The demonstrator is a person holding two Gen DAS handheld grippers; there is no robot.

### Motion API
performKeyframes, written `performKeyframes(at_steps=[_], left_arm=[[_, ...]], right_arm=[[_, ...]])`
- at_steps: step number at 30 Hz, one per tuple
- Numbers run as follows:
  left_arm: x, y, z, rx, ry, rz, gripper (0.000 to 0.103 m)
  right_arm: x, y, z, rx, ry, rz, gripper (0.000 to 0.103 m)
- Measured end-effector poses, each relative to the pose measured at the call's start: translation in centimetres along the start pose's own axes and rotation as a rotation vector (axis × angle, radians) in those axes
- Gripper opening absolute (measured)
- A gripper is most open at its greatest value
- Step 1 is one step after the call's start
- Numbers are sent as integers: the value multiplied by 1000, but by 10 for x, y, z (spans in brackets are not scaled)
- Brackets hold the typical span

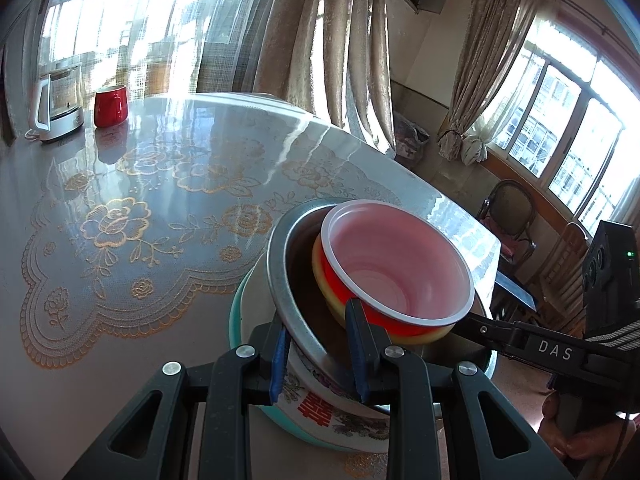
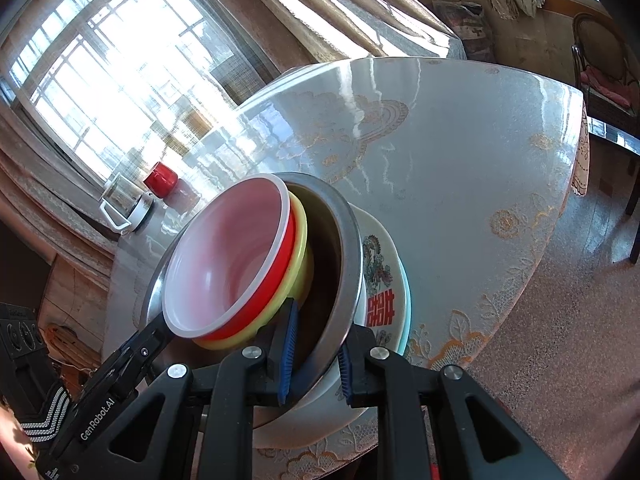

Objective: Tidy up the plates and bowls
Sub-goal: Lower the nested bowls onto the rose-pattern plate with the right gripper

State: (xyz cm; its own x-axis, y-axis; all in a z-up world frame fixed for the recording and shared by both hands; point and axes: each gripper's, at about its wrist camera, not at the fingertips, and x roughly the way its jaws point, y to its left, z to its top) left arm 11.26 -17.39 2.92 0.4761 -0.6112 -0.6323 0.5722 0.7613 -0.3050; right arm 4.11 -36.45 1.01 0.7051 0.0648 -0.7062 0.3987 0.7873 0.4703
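Observation:
A stack stands near the table's edge: a red bowl (image 1: 396, 264) with a white inside sits in a yellow bowl (image 1: 332, 296), inside a steel bowl (image 1: 288, 276), on a white plate with a red character (image 1: 316, 404), over a teal plate (image 1: 236, 316). My left gripper (image 1: 320, 344) straddles the steel bowl's rim, its fingers close against it. My right gripper (image 2: 316, 348) straddles the steel bowl's rim (image 2: 348, 264) from the other side. The red bowl (image 2: 228, 256) and white plate (image 2: 380, 280) show there too.
A red mug (image 1: 111, 105) and a glass kettle (image 1: 60, 100) stand at the table's far side. The glossy table (image 1: 160, 184) has a lace cloth under glass. Chairs (image 1: 508, 216) and curtains stand beyond the table's edge.

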Motion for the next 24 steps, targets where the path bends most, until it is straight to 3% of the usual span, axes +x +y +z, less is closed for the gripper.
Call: performKeyframes(at_steps=[19,24], left_arm=[[16,6,-10,-1,5,33,27],[14,6,-12,-1,11,27,27]], right_arm=[[-4,0,-7,-25,15,9,21],[-1,-5,-7,-9,6,9,17]])
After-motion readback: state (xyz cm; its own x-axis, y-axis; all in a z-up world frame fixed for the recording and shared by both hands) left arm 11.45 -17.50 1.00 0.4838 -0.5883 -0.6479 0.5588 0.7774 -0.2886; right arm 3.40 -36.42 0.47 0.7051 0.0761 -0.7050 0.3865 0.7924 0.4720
